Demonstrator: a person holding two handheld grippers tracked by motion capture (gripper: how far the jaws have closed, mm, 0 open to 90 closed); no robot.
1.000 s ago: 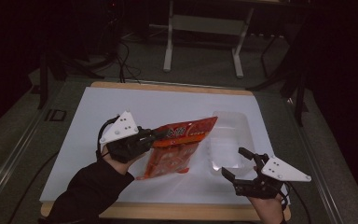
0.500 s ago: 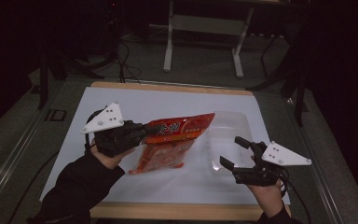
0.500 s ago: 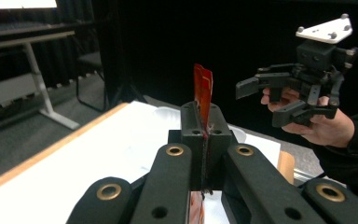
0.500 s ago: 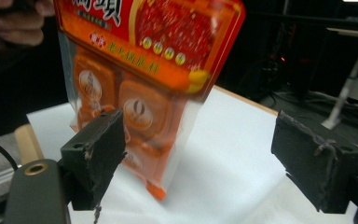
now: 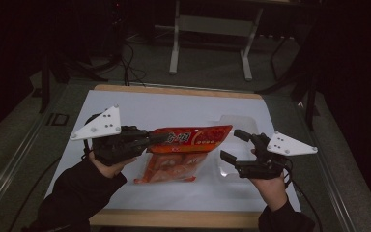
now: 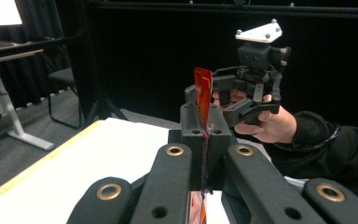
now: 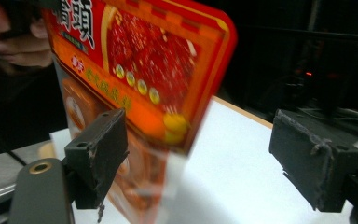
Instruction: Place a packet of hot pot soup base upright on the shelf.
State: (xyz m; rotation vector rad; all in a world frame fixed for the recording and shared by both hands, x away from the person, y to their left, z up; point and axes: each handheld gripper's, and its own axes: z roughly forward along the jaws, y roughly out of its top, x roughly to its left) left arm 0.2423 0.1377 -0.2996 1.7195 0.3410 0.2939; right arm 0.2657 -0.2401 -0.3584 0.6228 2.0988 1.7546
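Observation:
A red and orange snack bag [image 5: 188, 145] hangs above the white table, its top edge level and its body drooping down. My left gripper [image 5: 157, 139] is shut on the bag's left end; in the left gripper view the jaws [image 6: 205, 133] pinch the thin red edge [image 6: 203, 88]. My right gripper [image 5: 234, 144] stands open at the bag's right end and has just been closing a little. In the right gripper view the bag's corner [image 7: 168, 70] reaches in between the pads [image 7: 100, 149], and neither pad touches it.
A clear plastic tray [image 5: 236, 123] lies on the white sheet [image 5: 174, 106] behind the bag's right end. The table has a wooden rim [image 5: 174, 218] at the near edge. A desk frame [image 5: 210, 43] stands on the floor beyond the table.
The left gripper has lifted the bag off the table and drawn it left. The right gripper has risen and moved right, up to the bag's right end.

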